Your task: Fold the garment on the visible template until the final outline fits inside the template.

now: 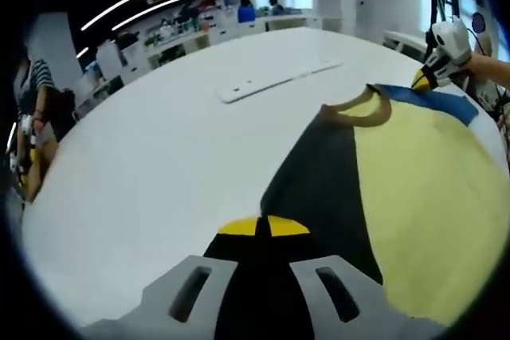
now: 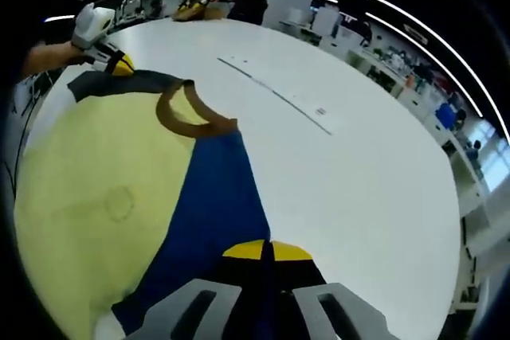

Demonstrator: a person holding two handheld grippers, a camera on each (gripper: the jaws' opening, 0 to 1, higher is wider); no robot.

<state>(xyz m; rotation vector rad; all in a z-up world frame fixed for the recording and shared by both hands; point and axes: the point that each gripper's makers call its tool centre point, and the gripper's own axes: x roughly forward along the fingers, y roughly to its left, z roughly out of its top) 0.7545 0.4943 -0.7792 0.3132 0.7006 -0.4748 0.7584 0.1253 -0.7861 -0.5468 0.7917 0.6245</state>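
Nearest my left camera, the left gripper (image 1: 262, 227) has its yellow-tipped jaws pressed together on the dark shoulder panel of the garment (image 1: 422, 197), a T-shirt lying flat on the white table (image 1: 159, 173). Reading the left gripper view from left to right: bare tabletop, then a pale flat strip (image 1: 279, 79) lying well apart from the cloth, then the shirt's tan collar (image 1: 360, 111), its pale yellow body, and at far right the other gripper arriving at the blue sleeve edge. I cannot make out a template outline under or around the shirt. In the right gripper view, left to right: the left gripper far off at the dark sleeve, the yellow body, the collar, the blue shoulder panel, then open table with the strip. The right gripper (image 2: 267, 250) is likewise clamped, pinching the blue panel at its near edge. My judgement: the fabric is light, soft and limp, so it will sag and drag between the two pinches; the holds at the two shoulder edges look right for lifting and folding evenly. Pulling unevenly risks skewing the fold line.
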